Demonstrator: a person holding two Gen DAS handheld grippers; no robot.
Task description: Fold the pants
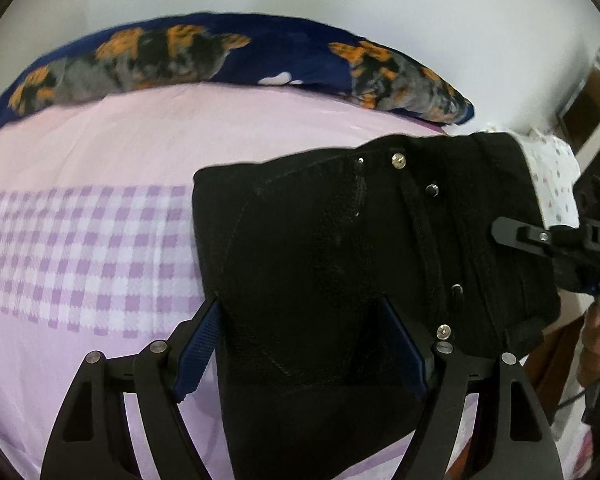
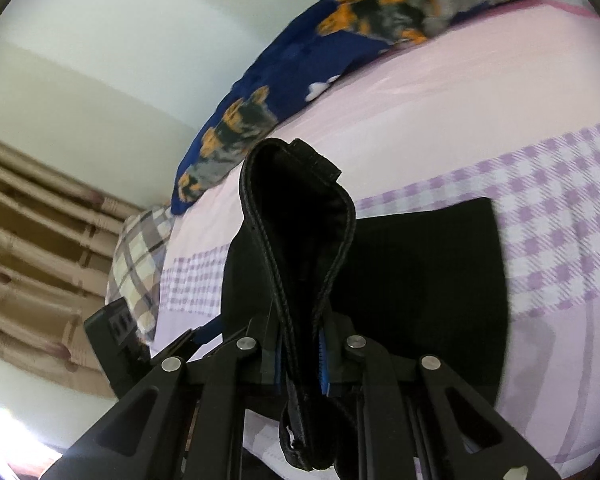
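Black pants (image 1: 340, 248) lie folded on the pink bed sheet (image 1: 120, 148), waistband and metal buttons to the right. My left gripper (image 1: 300, 340) is open, its blue-padded fingers (image 1: 198, 350) standing wide apart on either side of the pants' near part. My right gripper (image 2: 302, 360) is shut on the pants' waistband (image 2: 296, 208), which loops upward from the jaws. The rest of the pants (image 2: 428, 280) lies flat behind it. The right gripper also shows at the right edge of the left wrist view (image 1: 540, 240).
A dark blue blanket with orange and grey dogs (image 1: 220, 60) runs along the bed's far side by the wall. A plaid pillow (image 2: 140, 264) and beige curtains (image 2: 32, 240) are at the left of the right wrist view. A spotted white cloth (image 1: 552, 176) lies beyond the pants.
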